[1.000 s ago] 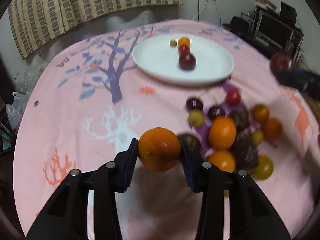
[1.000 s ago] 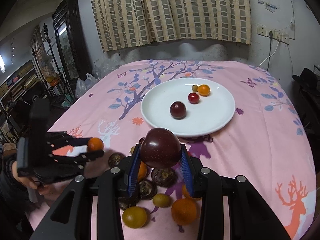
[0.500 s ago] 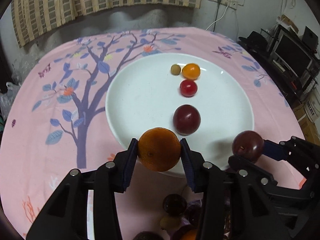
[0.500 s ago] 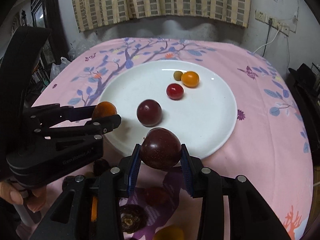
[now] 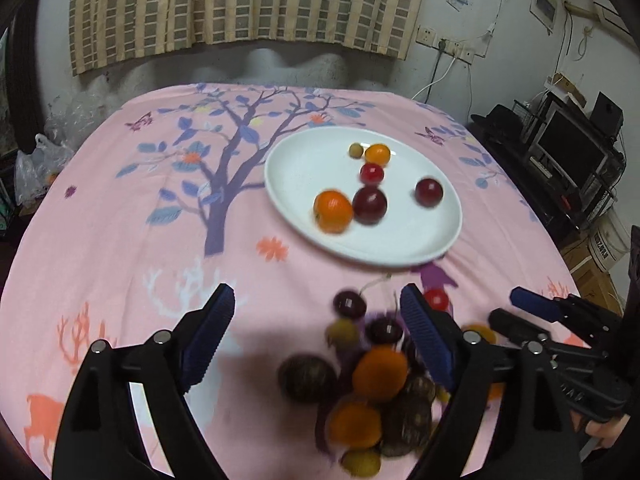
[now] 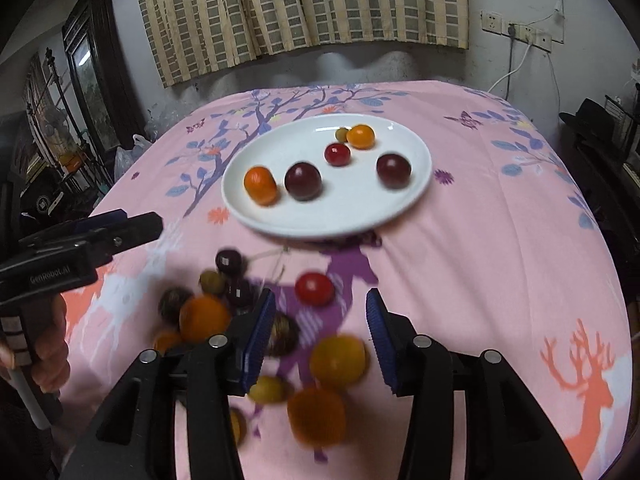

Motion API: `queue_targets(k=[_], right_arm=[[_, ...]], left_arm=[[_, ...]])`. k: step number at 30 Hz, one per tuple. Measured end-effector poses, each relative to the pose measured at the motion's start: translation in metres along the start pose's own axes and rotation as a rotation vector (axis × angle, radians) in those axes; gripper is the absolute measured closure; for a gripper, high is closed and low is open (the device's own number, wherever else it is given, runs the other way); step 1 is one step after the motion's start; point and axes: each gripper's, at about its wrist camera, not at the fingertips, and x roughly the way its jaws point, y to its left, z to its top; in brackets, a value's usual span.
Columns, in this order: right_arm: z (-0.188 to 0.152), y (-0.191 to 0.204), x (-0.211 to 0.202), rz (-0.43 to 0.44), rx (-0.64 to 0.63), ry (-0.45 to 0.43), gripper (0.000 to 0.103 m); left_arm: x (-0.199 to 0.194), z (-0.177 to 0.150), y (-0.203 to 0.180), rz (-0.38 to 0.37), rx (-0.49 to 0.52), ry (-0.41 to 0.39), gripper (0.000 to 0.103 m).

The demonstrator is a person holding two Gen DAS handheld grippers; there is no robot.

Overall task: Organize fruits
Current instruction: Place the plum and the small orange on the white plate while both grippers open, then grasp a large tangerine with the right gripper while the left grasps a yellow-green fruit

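Observation:
A white plate (image 5: 304, 168) (image 6: 400, 216) on the pink tablecloth holds an orange (image 5: 333, 211) (image 6: 261, 185), two dark plums (image 5: 370, 205) (image 5: 429, 192), a red cherry tomato (image 5: 372, 173) and two small fruits at its far side. A pile of loose fruit (image 5: 372, 376) (image 6: 240, 320) lies on the cloth in front of the plate. My left gripper (image 5: 318, 338) is open and empty, back from the plate, above the pile's left side. My right gripper (image 6: 320, 340) is open and empty above the pile; a yellow-orange fruit (image 6: 338, 360) lies below its jaws.
The round table is covered by a pink tree-print cloth (image 5: 160, 208). A striped curtain (image 5: 240, 4) hangs behind. Shelves with a monitor (image 5: 572, 152) stand at the right, a dark cabinet (image 6: 96, 76) and bags at the left.
Both grippers let go of their fruit on the plate, the left the orange, the right the plum. Both opened and drew back from the plate to the pile.

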Motion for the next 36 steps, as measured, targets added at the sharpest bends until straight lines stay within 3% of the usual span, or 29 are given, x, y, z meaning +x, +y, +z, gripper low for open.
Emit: queue_targets(k=[5, 9, 12, 15, 18, 20, 26, 36], right_arm=[[-0.038, 0.002, -0.020, -0.016, 0.011, 0.026, 0.055], [-0.059, 0.005, -0.021, -0.022, 0.024, 0.052, 0.055], [-0.068, 0.004, -0.011, -0.045, 0.055, 0.075, 0.055], [-0.069, 0.007, 0.003, -0.057, 0.076, 0.100, 0.055], [-0.067, 0.011, 0.015, -0.065, 0.102, 0.115, 0.055], [-0.067, 0.011, 0.021, -0.068, 0.107, 0.104, 0.066], [-0.072, 0.006, 0.013, -0.031, 0.102, 0.060, 0.066], [-0.073, 0.003, 0.010, -0.006, 0.106, 0.053, 0.066]], left_arm=[[-0.008, -0.041, 0.011, -0.014, -0.035, 0.036, 0.019], [-0.011, -0.068, 0.016, 0.016, -0.018, 0.025, 0.019], [-0.007, -0.079, 0.028, 0.014, -0.060, 0.004, 0.018], [0.000, -0.079, 0.033, -0.019, -0.065, 0.038, 0.018], [0.002, -0.081, 0.030, -0.003, -0.038, 0.031, 0.018], [0.004, -0.082, 0.025, -0.013, -0.009, 0.048, 0.018], [0.002, -0.090, 0.010, -0.074, 0.046, 0.099, 0.018], [0.009, -0.108, -0.011, -0.078, 0.149, 0.162, 0.019]])
